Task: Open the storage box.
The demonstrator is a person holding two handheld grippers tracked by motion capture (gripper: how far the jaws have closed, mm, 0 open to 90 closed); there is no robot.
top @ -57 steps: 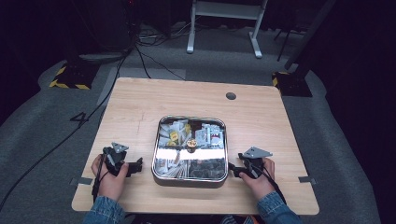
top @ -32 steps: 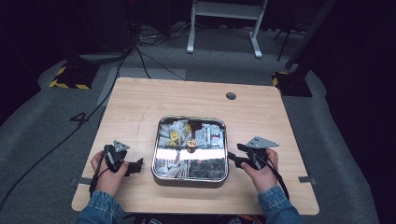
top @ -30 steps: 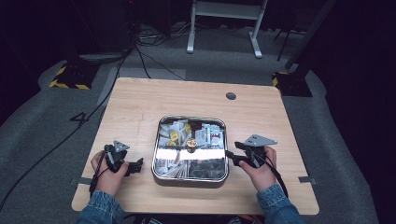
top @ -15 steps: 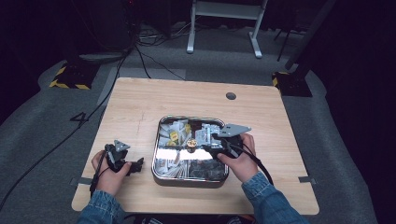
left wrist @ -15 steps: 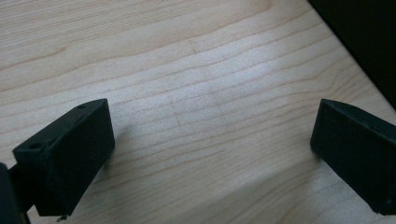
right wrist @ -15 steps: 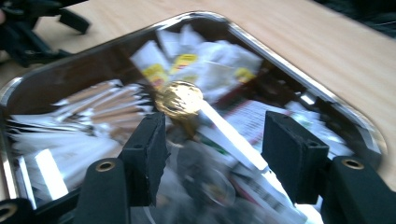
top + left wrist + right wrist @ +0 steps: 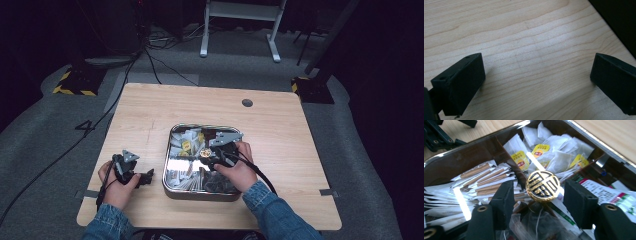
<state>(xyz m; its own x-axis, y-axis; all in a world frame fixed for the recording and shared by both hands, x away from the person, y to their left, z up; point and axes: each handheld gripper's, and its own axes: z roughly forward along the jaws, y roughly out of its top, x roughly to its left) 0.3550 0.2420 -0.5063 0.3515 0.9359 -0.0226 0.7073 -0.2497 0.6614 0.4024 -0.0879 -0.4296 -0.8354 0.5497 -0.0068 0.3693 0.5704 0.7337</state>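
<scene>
1. Since the earlier frame, the right gripper (image 7: 212,159) has been carried from the table edge to over the tin (image 7: 172,150).
2. The gold knob (image 7: 543,185) sits at the tin's centre, between open jaws, apparently untouched.
3. Grasping is in hand; closing on the knob is called for next.
4. The left gripper (image 7: 146,176) is rested open and empty on the table (image 7: 529,45).

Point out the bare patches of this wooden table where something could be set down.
Free: the wide strip between the square metal tray and the far edge with the round grommet hole; also right of the tray. Crowded: the tray itself, under the right gripper, and beside the left gripper.
</scene>
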